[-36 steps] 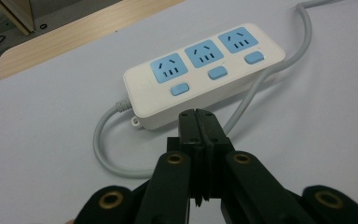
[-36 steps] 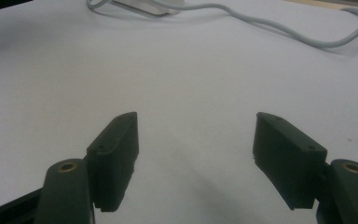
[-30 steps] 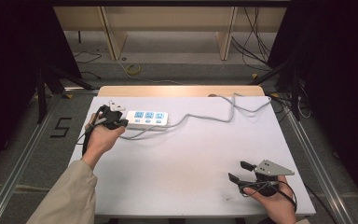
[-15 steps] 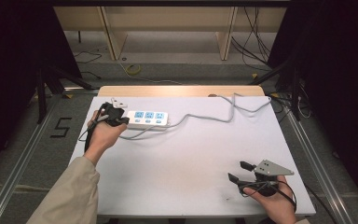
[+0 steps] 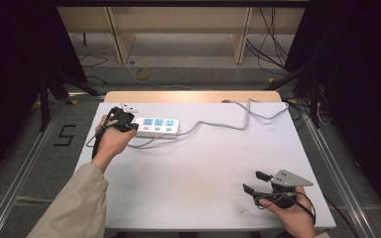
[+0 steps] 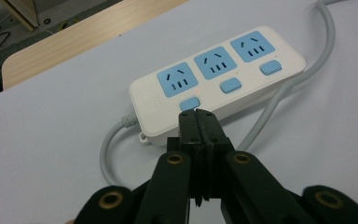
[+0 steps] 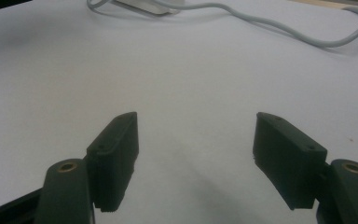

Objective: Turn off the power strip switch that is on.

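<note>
A white power strip (image 5: 158, 126) (image 6: 216, 86) with three blue sockets and three blue switches lies at the table's far left. Its grey cable (image 5: 228, 121) (image 7: 279, 28) runs right and off the back edge. My left gripper (image 5: 131, 126) (image 6: 198, 113) is shut, with nothing between the jaws, and its tips touch or hover just over the nearest blue switch (image 6: 189, 103). At the near right corner my right gripper (image 5: 254, 182) (image 7: 196, 140) rests open over bare table, jaws wide apart.
The white table top (image 5: 203, 163) has a wooden strip (image 5: 193, 96) along its far edge. A loop of grey cable (image 6: 109, 149) curls at the strip's near end. Beyond the table are floor cables (image 5: 141, 74) and wooden furniture legs.
The left hand has shifted very slightly at the power strip's left end. The right gripper has stayed where it was.
</note>
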{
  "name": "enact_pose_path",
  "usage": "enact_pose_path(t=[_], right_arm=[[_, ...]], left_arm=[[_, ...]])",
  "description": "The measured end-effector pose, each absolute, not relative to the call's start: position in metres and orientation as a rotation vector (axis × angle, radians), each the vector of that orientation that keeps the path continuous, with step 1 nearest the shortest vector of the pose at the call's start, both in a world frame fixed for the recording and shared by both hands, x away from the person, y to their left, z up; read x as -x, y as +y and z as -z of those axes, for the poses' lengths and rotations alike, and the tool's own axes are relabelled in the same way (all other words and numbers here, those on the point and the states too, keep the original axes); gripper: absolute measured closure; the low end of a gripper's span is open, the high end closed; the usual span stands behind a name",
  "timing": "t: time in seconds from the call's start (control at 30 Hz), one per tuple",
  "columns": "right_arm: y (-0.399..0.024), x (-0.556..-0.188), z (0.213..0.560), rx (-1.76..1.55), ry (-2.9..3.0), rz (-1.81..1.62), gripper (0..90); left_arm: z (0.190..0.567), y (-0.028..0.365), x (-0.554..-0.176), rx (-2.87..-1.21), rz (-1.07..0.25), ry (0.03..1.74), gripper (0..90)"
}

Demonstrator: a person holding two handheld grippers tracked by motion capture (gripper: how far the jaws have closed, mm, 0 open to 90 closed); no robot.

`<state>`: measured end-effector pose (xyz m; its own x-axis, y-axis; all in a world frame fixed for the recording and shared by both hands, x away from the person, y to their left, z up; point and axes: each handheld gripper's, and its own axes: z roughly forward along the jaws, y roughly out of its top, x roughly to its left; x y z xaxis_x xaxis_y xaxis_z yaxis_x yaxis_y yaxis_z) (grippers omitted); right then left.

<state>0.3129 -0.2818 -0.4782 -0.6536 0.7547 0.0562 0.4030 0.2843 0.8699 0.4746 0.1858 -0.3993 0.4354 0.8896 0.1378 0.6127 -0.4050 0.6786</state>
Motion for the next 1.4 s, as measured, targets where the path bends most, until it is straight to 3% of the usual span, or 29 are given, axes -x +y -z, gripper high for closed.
enact_pose_path(t=[1.4], right_arm=[[-0.281, -0.313, 0.479, -1.034, 2.207, -1.316, 32.0]], left_arm=[[0.402, 0.186, -0.497, -2.197, -0.680, 1.280, 89.6]])
